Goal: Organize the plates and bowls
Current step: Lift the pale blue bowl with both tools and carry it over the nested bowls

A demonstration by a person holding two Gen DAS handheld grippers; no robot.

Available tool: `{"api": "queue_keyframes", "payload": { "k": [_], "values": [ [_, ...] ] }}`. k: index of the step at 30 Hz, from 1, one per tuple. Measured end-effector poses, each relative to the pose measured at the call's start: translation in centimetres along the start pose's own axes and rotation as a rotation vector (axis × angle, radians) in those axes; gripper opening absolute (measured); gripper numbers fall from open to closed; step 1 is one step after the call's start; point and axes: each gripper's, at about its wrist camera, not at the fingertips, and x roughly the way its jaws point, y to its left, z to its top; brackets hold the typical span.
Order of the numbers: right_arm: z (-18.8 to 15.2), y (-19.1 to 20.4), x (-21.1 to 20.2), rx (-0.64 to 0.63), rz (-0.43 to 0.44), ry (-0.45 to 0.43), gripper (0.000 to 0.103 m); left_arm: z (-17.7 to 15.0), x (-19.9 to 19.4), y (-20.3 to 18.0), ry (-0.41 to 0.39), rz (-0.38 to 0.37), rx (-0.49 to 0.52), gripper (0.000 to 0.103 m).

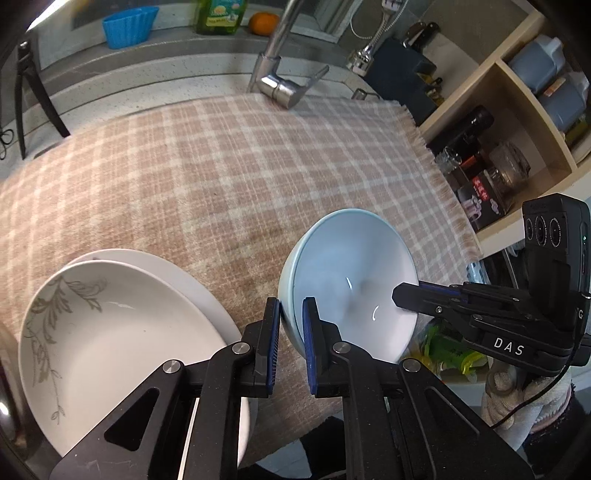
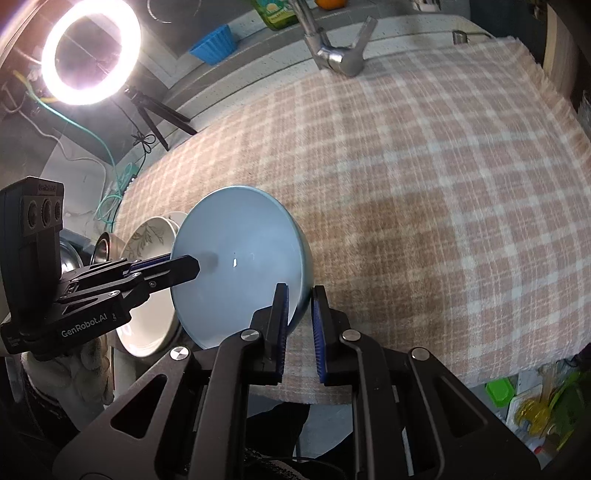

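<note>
A pale blue bowl (image 1: 351,266) hangs tilted just above the checked cloth (image 1: 221,166), held by both grippers at opposite sides of its rim. My left gripper (image 1: 291,314) is shut on the bowl's left rim, one pad inside and one outside. My right gripper (image 2: 299,295) is shut on the bowl (image 2: 236,266) at its right rim. Each gripper also shows in the other's view: the right gripper (image 1: 402,299) and the left gripper (image 2: 192,266). A white leaf-patterned plate (image 1: 110,332) lies on a plain white plate (image 1: 177,273) to the left.
A steel faucet (image 1: 280,85) stands beyond the cloth. A wooden shelf (image 1: 517,110) with bottles and jars is on the right. A bright ring light (image 2: 90,55) on a tripod and a metal bowl (image 2: 103,247) are at the left. A blue ridged cup (image 1: 129,26) sits behind.
</note>
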Motion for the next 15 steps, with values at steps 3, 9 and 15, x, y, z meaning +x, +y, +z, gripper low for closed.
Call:
{"api": "queue_keyframes", "payload": {
  "k": [3, 9, 15],
  "values": [
    [0.9, 1.2, -0.4, -0.028, 0.004, -0.005, 0.013, 0.2, -1.1, 0.3, -0.021, 0.006, -0.011, 0.011],
    [2.7, 4.3, -0.3, -0.103, 0.016, 0.002, 0.013, 0.2, -3.8, 2.0, -0.073, 0.033, -0.050, 0.011],
    [4.2, 8.5, 0.7, -0.202, 0.047, 0.026, 0.013, -0.5, -6.7, 4.6, -0.130, 0.077, -0.118, 0.011]
  ]
}}
